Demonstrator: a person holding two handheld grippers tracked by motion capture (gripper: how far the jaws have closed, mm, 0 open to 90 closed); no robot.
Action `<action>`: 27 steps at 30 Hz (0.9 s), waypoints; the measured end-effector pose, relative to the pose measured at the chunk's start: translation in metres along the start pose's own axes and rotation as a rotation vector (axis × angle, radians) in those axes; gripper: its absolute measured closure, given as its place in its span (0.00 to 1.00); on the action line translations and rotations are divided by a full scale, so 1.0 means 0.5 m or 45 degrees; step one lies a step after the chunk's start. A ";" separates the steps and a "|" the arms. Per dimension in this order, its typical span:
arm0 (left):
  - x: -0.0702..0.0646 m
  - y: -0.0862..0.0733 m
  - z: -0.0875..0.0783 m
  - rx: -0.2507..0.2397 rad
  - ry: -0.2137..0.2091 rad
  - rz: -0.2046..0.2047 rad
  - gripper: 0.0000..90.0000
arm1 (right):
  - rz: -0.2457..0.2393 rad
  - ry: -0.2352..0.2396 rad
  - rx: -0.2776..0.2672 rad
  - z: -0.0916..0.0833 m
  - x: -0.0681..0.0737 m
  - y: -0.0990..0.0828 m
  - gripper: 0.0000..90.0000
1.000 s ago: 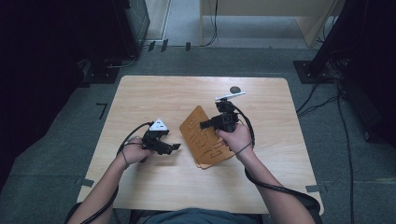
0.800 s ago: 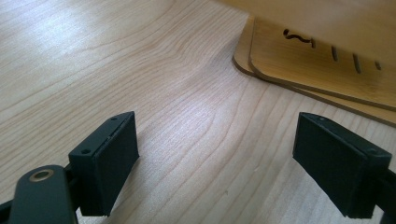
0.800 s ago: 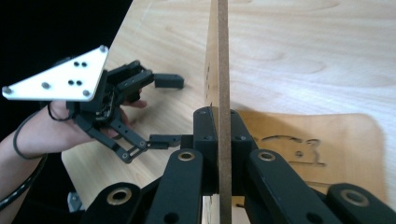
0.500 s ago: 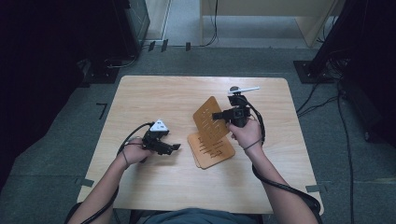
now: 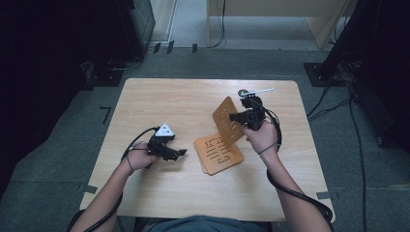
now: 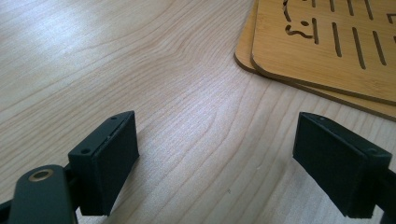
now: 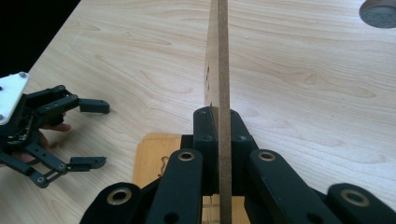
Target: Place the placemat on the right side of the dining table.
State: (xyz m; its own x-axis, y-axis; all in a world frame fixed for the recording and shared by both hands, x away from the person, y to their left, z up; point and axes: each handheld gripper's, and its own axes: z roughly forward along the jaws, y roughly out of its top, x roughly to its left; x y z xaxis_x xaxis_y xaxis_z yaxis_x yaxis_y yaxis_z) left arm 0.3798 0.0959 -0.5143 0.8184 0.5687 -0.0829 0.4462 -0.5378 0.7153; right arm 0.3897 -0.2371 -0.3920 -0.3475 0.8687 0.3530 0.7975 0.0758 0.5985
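My right gripper (image 5: 237,116) pinches one wooden board (image 5: 227,119) on edge, lifted clear at one o'clock of the stack (image 5: 218,153), while my left gripper (image 5: 180,152) waits wide open at nine.

High view: tabletop (image 5: 193,116) evenly lit from above, pale wood well exposed, no hard shadows. Surroundings fall off steeply; far left and right edges nearly black, detail lost there. Image soft overall, fine slots in the lifted board (image 5: 227,120) barely resolved.

Left gripper view: bright, diffuse light; pale glare streak across the wood grain at upper left. Soft shadows lie under the left claw (image 6: 224,168) pads. Grain sharp mid-frame, the near pads slightly soft.

Right gripper view: board edge (image 7: 223,93) crisp, nearest linkage of the right claw (image 7: 219,135) blurred. Upper left corner black. Table lines seem to bow at the margins, possibly wide-angle distortion.
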 end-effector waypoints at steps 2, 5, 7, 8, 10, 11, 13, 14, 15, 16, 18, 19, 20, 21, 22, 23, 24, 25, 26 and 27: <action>0.000 0.000 0.000 -0.002 0.000 -0.002 0.15 | -0.002 -0.003 -0.004 0.000 -0.002 0.000 0.97; 0.000 0.000 0.000 -0.001 0.000 0.002 0.15 | -0.009 -0.036 0.000 0.000 -0.007 -0.001 0.97; 0.000 -0.001 0.000 -0.001 0.001 0.007 0.15 | -0.013 -0.049 -0.001 -0.001 -0.011 -0.001 0.97; 0.000 -0.001 0.000 -0.001 0.001 0.008 0.15 | -0.012 -0.054 -0.002 -0.002 -0.013 -0.001 0.97; 0.000 -0.001 0.000 -0.002 0.002 0.011 0.15 | -0.016 -0.073 -0.006 -0.004 -0.017 0.000 0.97; -0.001 -0.001 0.001 -0.005 0.003 0.010 0.15 | -0.016 -0.073 -0.006 -0.004 -0.017 0.000 0.97; -0.001 -0.001 0.001 -0.008 0.005 0.009 0.15 | -0.025 -0.107 -0.012 -0.007 -0.019 0.000 0.97; -0.001 -0.002 0.001 -0.009 0.005 0.009 0.15 | -0.029 -0.118 -0.016 -0.008 -0.022 0.000 0.97; -0.001 -0.002 0.001 -0.009 0.006 0.012 0.15 | -0.033 -0.135 -0.017 -0.009 -0.026 -0.001 0.97; -0.001 -0.002 0.001 -0.009 0.006 0.012 0.15 | -0.031 -0.141 -0.018 -0.009 -0.027 -0.001 0.97; -0.002 -0.002 0.001 -0.008 0.007 0.018 0.15 | -0.037 -0.162 -0.017 -0.009 -0.032 -0.002 0.97; -0.002 -0.002 0.001 -0.008 0.007 0.018 0.15 | -0.037 -0.162 -0.017 -0.009 -0.032 -0.002 0.97; -0.002 -0.002 0.001 -0.009 0.008 0.019 0.15 | -0.040 -0.179 -0.021 -0.010 -0.035 -0.002 0.97; -0.002 -0.002 0.002 -0.009 0.008 0.019 0.15 | -0.042 -0.185 -0.024 -0.010 -0.037 -0.002 0.97; -0.002 -0.002 0.002 -0.009 0.008 0.019 0.15 | -0.042 -0.185 -0.024 -0.010 -0.037 -0.002 0.97; -0.002 -0.002 0.002 -0.010 0.009 0.021 0.15 | -0.040 -0.196 -0.031 -0.012 -0.042 -0.002 0.97; -0.002 -0.003 0.002 -0.011 0.009 0.021 0.15 | -0.040 -0.196 -0.031 -0.012 -0.042 -0.002 0.97; -0.002 -0.003 0.002 -0.011 0.010 0.024 0.15 | -0.043 -0.200 -0.033 -0.013 -0.043 -0.002 0.97; -0.002 -0.003 0.002 -0.012 0.010 0.025 0.15 | -0.041 -0.209 -0.032 -0.014 -0.045 -0.002 0.97; -0.002 -0.003 0.002 -0.012 0.011 0.026 0.15 | -0.049 -0.221 -0.037 -0.015 -0.048 -0.002 0.97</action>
State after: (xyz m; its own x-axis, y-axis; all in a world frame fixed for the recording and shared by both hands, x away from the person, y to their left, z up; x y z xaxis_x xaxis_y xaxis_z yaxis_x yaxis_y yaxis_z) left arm 0.3787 0.0955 -0.5159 0.8241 0.5630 -0.0627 0.4263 -0.5433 0.7232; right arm 0.3935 -0.2616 -0.3957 -0.2849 0.9372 0.2014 0.7698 0.0985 0.6306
